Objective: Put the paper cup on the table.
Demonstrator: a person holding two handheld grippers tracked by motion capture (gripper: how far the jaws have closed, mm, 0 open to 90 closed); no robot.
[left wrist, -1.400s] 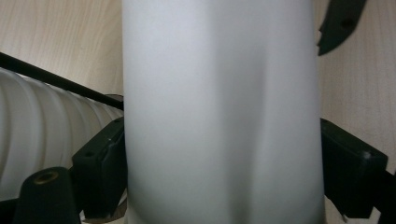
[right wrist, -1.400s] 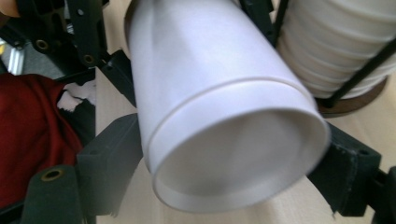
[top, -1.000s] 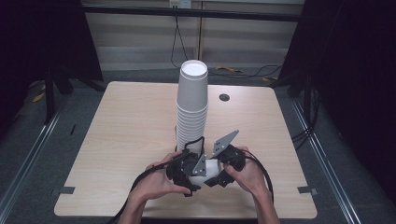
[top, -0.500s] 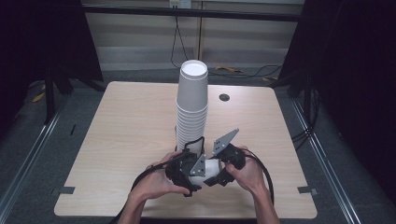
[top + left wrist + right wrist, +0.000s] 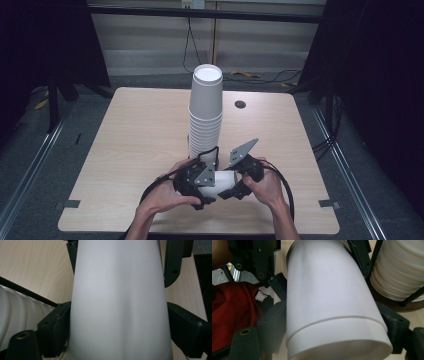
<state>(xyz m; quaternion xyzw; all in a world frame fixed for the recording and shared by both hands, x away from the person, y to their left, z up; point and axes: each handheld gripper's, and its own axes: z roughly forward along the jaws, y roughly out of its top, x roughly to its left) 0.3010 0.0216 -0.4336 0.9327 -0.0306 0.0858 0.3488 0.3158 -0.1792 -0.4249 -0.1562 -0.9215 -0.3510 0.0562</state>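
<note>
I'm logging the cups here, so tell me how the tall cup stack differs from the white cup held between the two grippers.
The cup stack stands upright on the table, free of both grippers; the held cup lies tilted on its side, clamped between the left gripper and the right gripper. The cup stack is many nested cups; in the right gripper view the held cup looks like two. Both are plain white.

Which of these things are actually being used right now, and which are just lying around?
In use:
- white cup, clamped between both grippers
- left hand-held gripper
- right hand-held gripper
- tall cup stack, probably

Lying about:
- dark round spot on the table
- floor cables behind
</note>
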